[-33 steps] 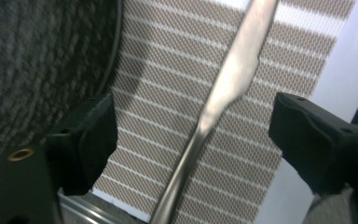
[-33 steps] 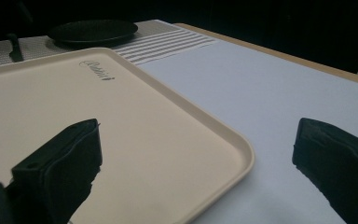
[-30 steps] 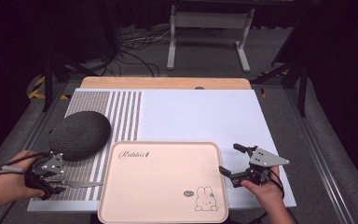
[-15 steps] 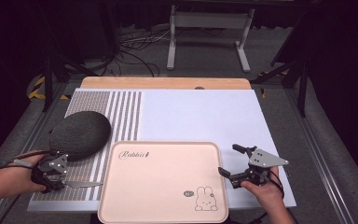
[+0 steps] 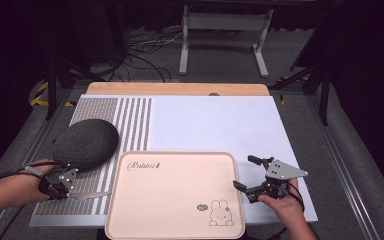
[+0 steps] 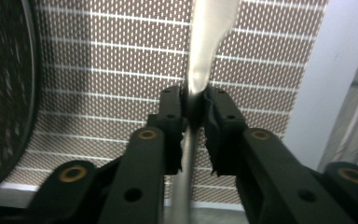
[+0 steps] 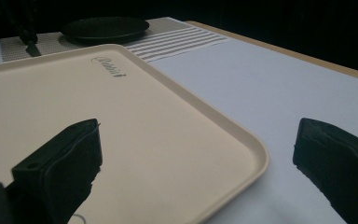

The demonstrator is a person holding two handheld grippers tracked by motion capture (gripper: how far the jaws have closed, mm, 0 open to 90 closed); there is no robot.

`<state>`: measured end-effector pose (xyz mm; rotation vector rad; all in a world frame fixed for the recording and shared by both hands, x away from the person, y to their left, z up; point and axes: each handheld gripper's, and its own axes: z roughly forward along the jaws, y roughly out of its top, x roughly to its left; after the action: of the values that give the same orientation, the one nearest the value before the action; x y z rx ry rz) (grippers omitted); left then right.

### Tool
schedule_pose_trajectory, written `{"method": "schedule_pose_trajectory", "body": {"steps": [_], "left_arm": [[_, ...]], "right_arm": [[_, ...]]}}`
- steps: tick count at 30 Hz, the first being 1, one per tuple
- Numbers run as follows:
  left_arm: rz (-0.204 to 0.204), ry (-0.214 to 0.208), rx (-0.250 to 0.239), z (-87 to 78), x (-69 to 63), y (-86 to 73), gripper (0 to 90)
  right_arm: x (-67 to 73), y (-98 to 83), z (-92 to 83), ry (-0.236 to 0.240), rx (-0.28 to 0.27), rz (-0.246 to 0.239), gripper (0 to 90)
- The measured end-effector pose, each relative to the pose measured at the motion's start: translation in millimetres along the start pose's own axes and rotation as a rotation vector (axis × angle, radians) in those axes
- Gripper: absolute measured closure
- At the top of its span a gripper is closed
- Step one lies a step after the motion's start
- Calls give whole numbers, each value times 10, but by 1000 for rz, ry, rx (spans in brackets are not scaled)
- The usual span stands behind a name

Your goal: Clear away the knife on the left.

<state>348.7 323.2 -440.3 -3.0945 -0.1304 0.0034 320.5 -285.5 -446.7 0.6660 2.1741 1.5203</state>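
My left gripper (image 5: 70,192) (image 6: 196,100) rests low over the striped placemat (image 5: 130,125), shut on the thin handle of a metal utensil (image 5: 91,194) (image 6: 210,42). The utensil's flat end points toward the pink rabbit tray (image 5: 175,200) (image 7: 121,116) and lies on the placemat. A dark grey plate (image 5: 86,144) (image 6: 0,93) (image 7: 105,27) sits just behind the left gripper. My right gripper (image 5: 243,172) (image 7: 198,140) is open astride the tray's right rim. One of its jaws is over the tray, the other over the white mat (image 5: 215,125), and it holds nothing.
The tray is bare apart from its printed rabbit (image 5: 220,212). A wooden table edge (image 5: 180,89) runs along the back. Behind the table stand a metal frame (image 5: 222,35) and floor cables (image 5: 150,55).
My left hand has shifted slightly to the right with the utensil still gripped. The right gripper has stayed where it was, open.
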Motion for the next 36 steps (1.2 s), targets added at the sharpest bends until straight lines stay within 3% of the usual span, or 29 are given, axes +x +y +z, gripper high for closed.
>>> {"method": "schedule_pose_trajectory", "body": {"steps": [3, 10, 17, 20, 23, 24, 25, 27, 29, 30, 31, 32, 36], "left_arm": [[26, 0, -6, 8, -1, 1, 802], [43, 18, 15, 5, -26, 24, 804], [27, 31, 8, 4, -43, 18, 806], [0, 35, 28, -9, -51, 13, 806], [-53, 22, -7, -43, -61, -24, 806], [-53, 22, -7, -43, -61, -24, 806], [-81, 0, -13, -61, -60, -41, 806], [-84, 2, -20, -57, -57, -51, 806], [-128, -18, -21, -61, -54, -68, 806], [-128, -18, -21, -61, -54, -68, 806], [-138, -17, -39, -74, -54, -80, 806], [-176, -25, -67, -103, -54, -91, 806], [-206, -16, -99, -209, -38, -74, 806]], "right_arm": [[-5, 6, -12, 3, -7, 5, 25], [-4, 4, -18, 5, -9, 7, 24], [-7, 2, -18, 9, -4, 11, 24], [-9, 2, -17, 7, -4, 12, 24], [-8, 2, -14, 8, -3, 12, 24], [-8, 2, -15, 8, -3, 11, 24], [-8, 2, -16, 7, -4, 12, 24], [-9, 3, -16, 6, -4, 12, 24], [-8, 1, -15, 8, 1, 10, 24], [-7, 0, -16, 9, 2, 9, 25], [-8, -2, -18, 8, 5, 9, 25], [-11, -4, -21, 6, 7, 10, 25], [-20, -4, -23, 4, 6, 15, 25]]}}
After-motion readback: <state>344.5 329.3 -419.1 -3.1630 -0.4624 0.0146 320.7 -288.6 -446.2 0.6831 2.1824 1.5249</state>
